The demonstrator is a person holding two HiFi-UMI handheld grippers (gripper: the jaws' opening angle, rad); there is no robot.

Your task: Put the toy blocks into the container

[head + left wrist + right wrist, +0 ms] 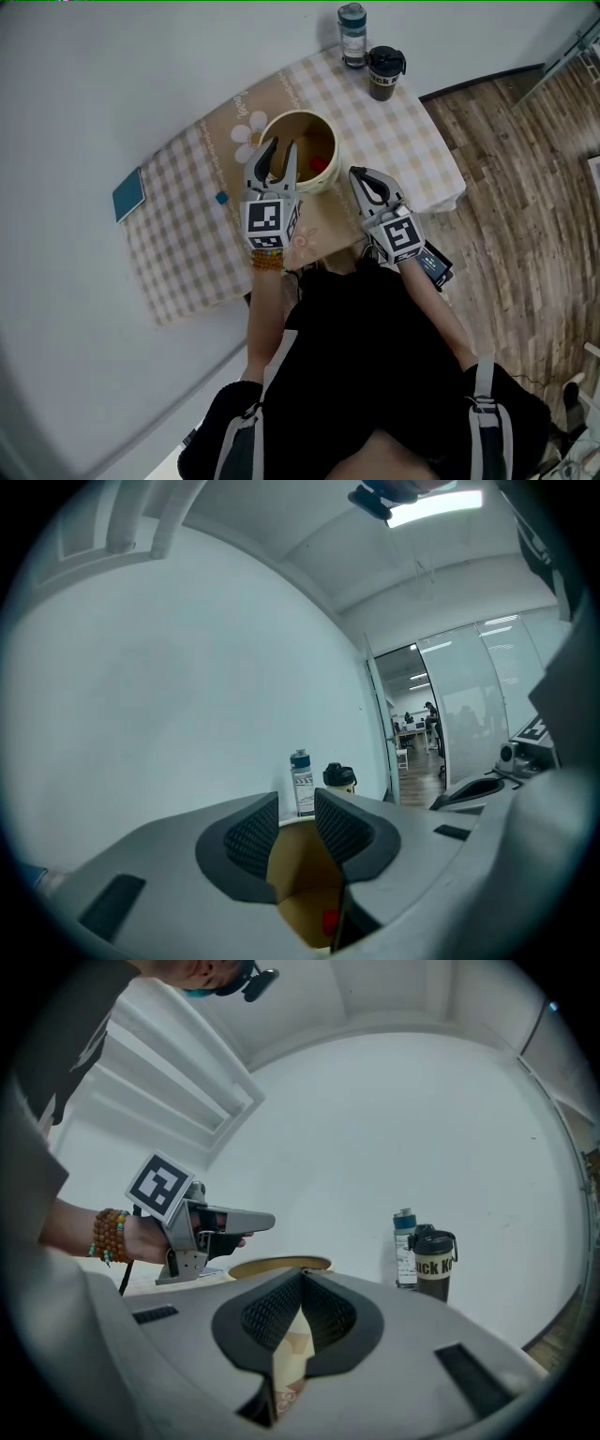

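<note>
The person's black top [375, 375] fills the bottom of the head view. Two arms reach out from it to the table [178, 272], which has a check cloth on it. There are beads [265, 260] on the left wrist.

The left gripper [283, 148] hangs over the near edge of the pot [298, 114]. Its jaws are apart. Nothing is between them. Through the gap you can see the tan inside of the pot and a red block [330, 921] down at the bottom. From above, the red block sits on the right side of the pot.

The right gripper [359, 176] is just to the right of the pot, close to its rim. Its jaws are closed, tip to tip. It holds nothing. Only the brown mat [328, 225] shows under them.

The pot stands on the brown mat, near a white flower [248, 131] printed on it.

A blue block [221, 198] lies on the cloth to the left of the pot, well apart from both grippers. A flat blue thing [128, 194] lies at the far left end of the table.

A bottle [352, 34] and a black cup [384, 72] stand side by side at the far corner.
</note>
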